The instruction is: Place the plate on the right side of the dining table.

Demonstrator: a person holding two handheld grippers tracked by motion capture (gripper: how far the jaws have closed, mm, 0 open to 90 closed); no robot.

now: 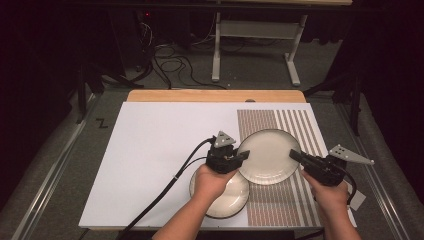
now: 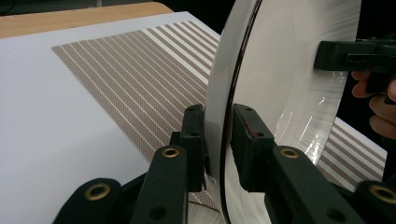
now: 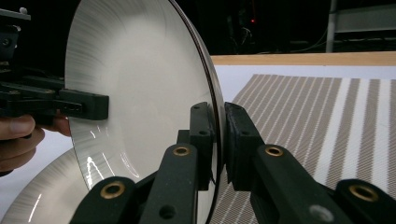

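A white plate with a dark rim [image 1: 270,156] hangs above the striped placemat [image 1: 300,125], held level from both sides. My left gripper [image 1: 244,155] is shut on its left rim [image 2: 219,126]. My right gripper [image 1: 295,155] is shut on its right rim [image 3: 215,135]. In the left gripper view the plate [image 2: 285,70] stands on edge with the other gripper's jaw across it. In the right gripper view the plate [image 3: 140,79] shows the same way. A second white plate [image 1: 231,197] lies on the table under my left hand, also seen low in the right gripper view [image 3: 42,196].
A white board [image 1: 160,150] covers the table, with a wooden edge [image 1: 215,96] at the back. The brown-striped placemat [image 2: 135,79] fills the right part. A white table frame [image 1: 255,45] and cables [image 1: 170,62] stand on the floor beyond.
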